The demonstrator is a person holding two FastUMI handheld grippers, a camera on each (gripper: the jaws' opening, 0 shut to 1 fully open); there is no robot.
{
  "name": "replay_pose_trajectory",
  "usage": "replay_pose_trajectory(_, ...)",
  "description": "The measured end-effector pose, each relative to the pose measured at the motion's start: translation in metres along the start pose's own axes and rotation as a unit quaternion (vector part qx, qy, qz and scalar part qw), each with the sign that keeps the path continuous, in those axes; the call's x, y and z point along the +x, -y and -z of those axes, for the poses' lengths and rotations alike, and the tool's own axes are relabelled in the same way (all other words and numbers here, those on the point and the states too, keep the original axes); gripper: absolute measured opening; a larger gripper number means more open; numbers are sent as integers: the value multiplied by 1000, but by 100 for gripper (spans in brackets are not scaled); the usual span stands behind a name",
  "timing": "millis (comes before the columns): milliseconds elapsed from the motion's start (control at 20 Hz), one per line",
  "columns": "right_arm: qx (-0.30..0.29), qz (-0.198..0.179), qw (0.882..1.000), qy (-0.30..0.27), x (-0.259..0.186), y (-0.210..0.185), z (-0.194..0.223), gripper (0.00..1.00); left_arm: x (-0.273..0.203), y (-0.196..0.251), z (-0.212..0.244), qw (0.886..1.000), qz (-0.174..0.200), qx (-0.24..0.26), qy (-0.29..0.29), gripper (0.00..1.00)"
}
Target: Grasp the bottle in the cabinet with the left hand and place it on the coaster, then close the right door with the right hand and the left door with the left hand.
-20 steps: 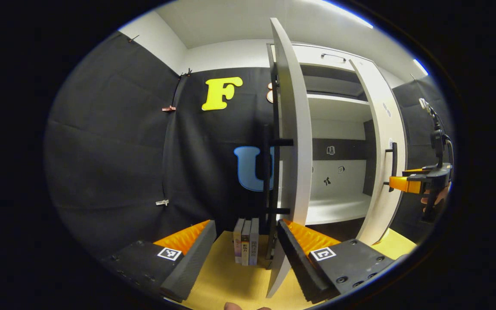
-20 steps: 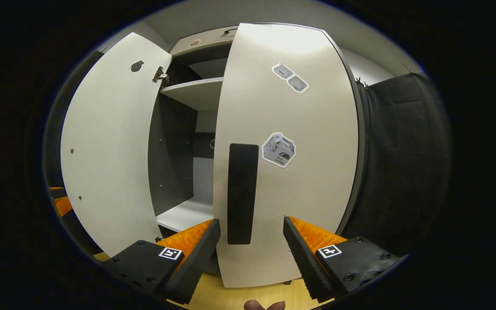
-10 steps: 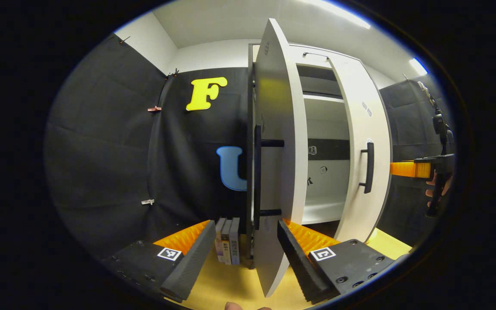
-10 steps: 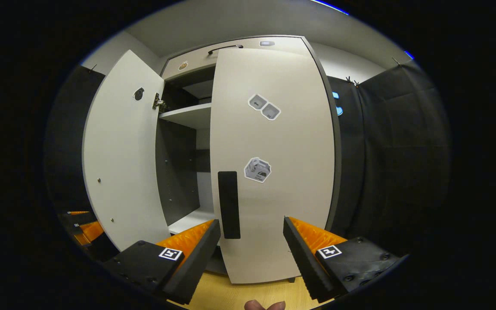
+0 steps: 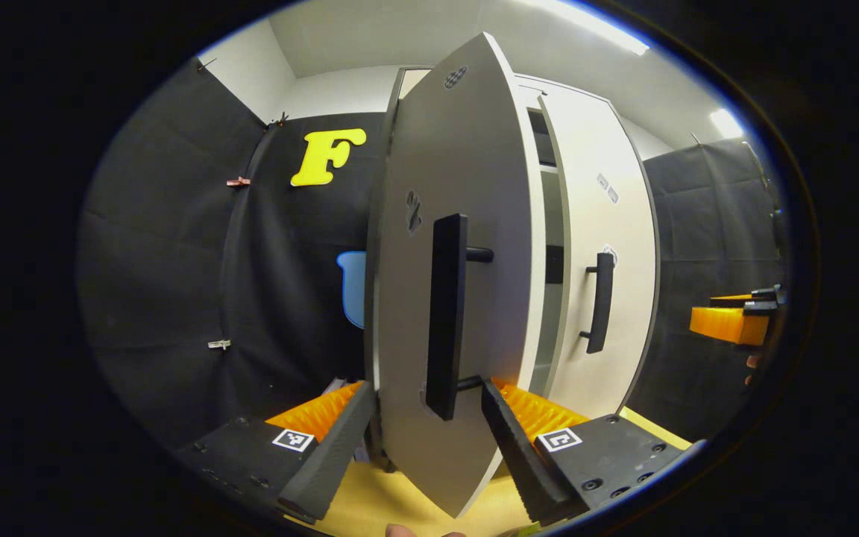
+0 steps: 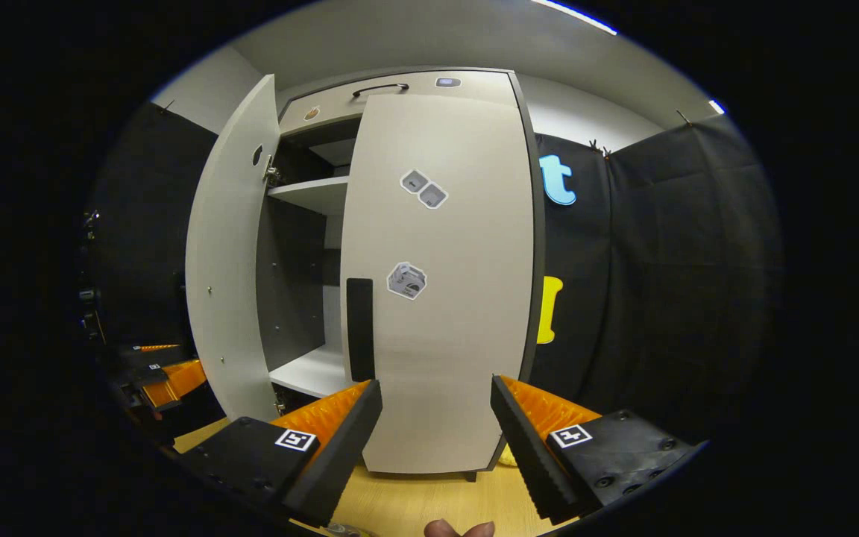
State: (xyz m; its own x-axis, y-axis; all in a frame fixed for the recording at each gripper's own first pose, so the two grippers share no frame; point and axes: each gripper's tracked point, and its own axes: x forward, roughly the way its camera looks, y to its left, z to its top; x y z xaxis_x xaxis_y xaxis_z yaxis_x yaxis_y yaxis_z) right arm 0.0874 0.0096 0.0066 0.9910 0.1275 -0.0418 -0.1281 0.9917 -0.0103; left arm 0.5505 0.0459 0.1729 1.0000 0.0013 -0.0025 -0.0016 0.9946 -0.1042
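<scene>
In the left gripper view the cabinet's left door [image 5: 467, 186] stands partly open right in front of me, its black handle [image 5: 447, 313] just above my left gripper [image 5: 426, 440]. That gripper is open and the door's lower edge sits between its fingers [image 5: 325, 447]; contact cannot be told. The right door [image 5: 605, 224] lies flat against the cabinet, its handle [image 5: 599, 302] facing out. In the right gripper view my right gripper [image 6: 435, 440] is open and empty, a short way back from the right door [image 6: 444, 298] and its handle [image 6: 360, 328].
The left door [image 6: 224, 253] leaves a gap onto pale shelves [image 6: 310, 190] in the right gripper view, where the left gripper [image 6: 161, 377] sits low at the left. The right gripper [image 5: 728, 322] shows far right in the left gripper view. A yellow wooden tabletop [image 6: 414, 496] lies under the cabinet.
The left door has swung well toward the cabinet, hiding the books and most of the inside. The right door has gone flat and my right gripper has drawn back from it.
</scene>
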Motion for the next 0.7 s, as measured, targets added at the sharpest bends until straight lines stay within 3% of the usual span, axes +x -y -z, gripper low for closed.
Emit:
replay_pose_trajectory(350,-4,10,1000,-1,-3,22,1,97,38,56,-8,999,40,13,8,93)
replay_pose_trajectory(500,6,14,1000,-5,1,29,3,98,56,63,-2,1000,29,8,3,90)
replay_pose_trajectory(650,2,11,1000,-4,6,28,4,97,74,69,0,1000,26,2,-1,94)
replay_pose_trajectory(700,1,8,1000,-4,7,27,4,98,81,72,0,1000,24,9,-3,90)
